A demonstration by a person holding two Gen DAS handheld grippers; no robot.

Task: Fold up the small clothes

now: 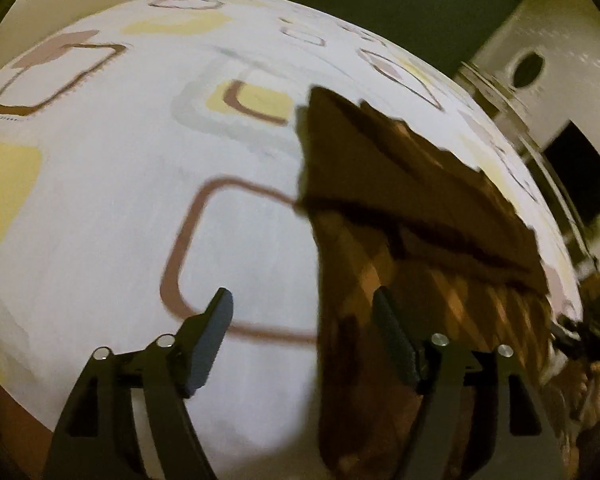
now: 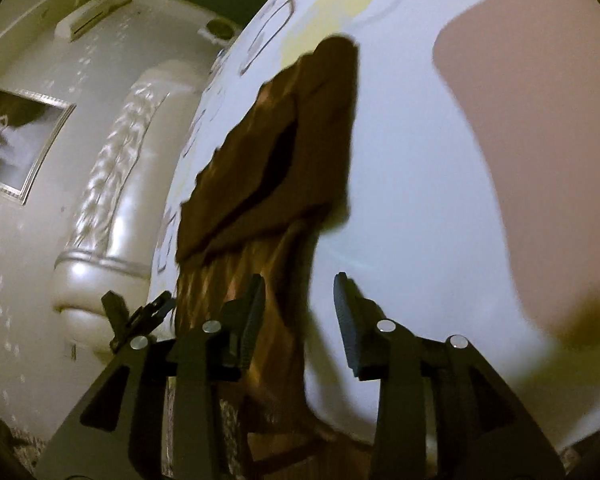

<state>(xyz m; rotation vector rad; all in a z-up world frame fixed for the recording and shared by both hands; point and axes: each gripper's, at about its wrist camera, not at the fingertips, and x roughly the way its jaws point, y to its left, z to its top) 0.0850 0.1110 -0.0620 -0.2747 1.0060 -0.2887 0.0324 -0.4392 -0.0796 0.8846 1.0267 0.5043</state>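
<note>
A brown garment [image 1: 412, 216] with an orange diamond pattern lies partly folded on the patterned white bed sheet [image 1: 120, 184]. My left gripper [image 1: 304, 332] is open, just above the sheet, with its right finger [image 1: 392, 336] over the garment's near left edge. In the right wrist view the same garment [image 2: 268, 168] stretches away with its plain brown part folded over. My right gripper [image 2: 300, 320] is open above the garment's near edge, holding nothing. The left gripper's tip [image 2: 136, 316] shows at the left.
A padded cream headboard [image 2: 112, 208] stands beside the bed, with a framed picture [image 2: 16, 140] on the wall. A dark screen [image 1: 580, 176] hangs on the far wall. A large pink patch [image 2: 540, 140] marks the sheet.
</note>
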